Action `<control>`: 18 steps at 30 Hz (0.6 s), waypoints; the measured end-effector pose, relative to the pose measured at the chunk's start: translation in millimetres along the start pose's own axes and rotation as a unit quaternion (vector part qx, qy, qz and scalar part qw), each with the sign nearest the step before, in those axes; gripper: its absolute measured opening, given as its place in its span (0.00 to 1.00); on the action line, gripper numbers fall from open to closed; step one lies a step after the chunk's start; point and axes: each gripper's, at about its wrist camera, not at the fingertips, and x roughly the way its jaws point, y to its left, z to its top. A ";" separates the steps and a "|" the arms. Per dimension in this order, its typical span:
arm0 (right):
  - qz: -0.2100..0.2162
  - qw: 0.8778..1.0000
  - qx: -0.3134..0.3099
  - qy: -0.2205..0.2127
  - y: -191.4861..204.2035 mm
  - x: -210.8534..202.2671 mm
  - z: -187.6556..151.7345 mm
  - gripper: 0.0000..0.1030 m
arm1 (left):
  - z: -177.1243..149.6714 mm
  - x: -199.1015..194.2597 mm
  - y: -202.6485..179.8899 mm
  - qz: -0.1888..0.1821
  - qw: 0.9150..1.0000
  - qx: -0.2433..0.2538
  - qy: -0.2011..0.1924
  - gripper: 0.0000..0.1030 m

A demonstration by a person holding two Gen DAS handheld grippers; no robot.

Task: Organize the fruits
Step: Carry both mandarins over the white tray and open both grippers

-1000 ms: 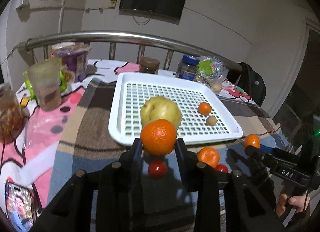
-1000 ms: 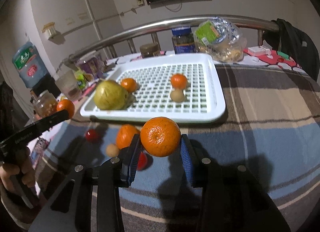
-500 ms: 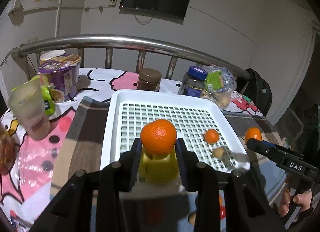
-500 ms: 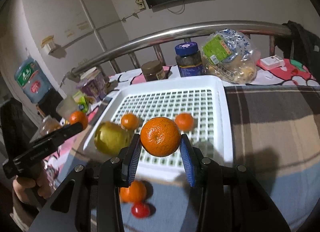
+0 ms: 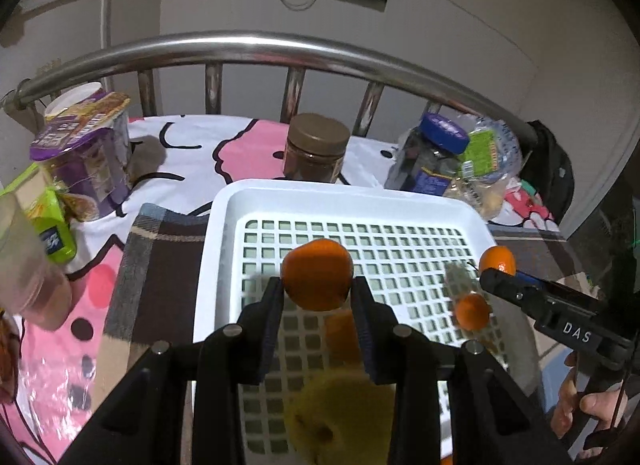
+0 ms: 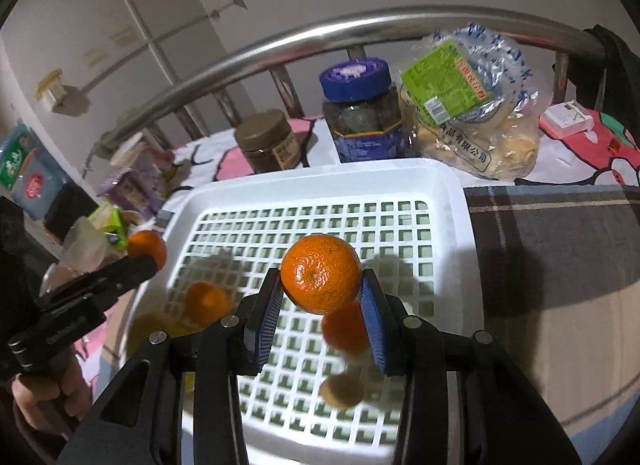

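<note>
A curved steel bed rail (image 5: 256, 43) is seen behind everything, with a plaid blanket (image 6: 560, 265) and a pink cartoon-print sheet (image 5: 240, 145) spread below it. On the blanket a white perforated plastic tray (image 5: 224, 233) is set. Behind the tray's far rim are ranged a clear bag of snacks (image 6: 472, 105), a blue-lidded jar (image 6: 360, 113), a brown-lidded jar (image 5: 316, 149) and a purple instant-noodle cup (image 5: 84, 149).

Above the tray the left gripper (image 5: 318, 289) is closed on a mandarin (image 5: 317, 279), and the right gripper (image 6: 320, 289) is closed on a second mandarin (image 6: 320, 273); each fruit is clamped between the finger pads and held clear of the grid.

Inside the tray, a yellow-green pear (image 5: 340, 417) is seen blurred at the near left, beneath the left gripper. A loose mandarin (image 5: 472, 311) lies under the right gripper, another (image 6: 206, 303) lies beside the pear, and a small tan round fruit (image 6: 342, 389) rests nearest the right-hand camera, all partly blocked by the fingers.
</note>
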 end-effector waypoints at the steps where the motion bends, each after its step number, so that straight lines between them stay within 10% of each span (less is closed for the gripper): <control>1: -0.006 1.000 -0.001 0.006 -1.0 7.2 2.7 0.37 | 2.5 5.8 1.3 -0.001 1.000 0.000 0.008 0.36; 18: -0.055 0.997 0.000 0.052 -17.0 55.1 10.9 0.38 | 8.4 57.6 17.6 -0.007 0.997 -0.032 0.073 0.37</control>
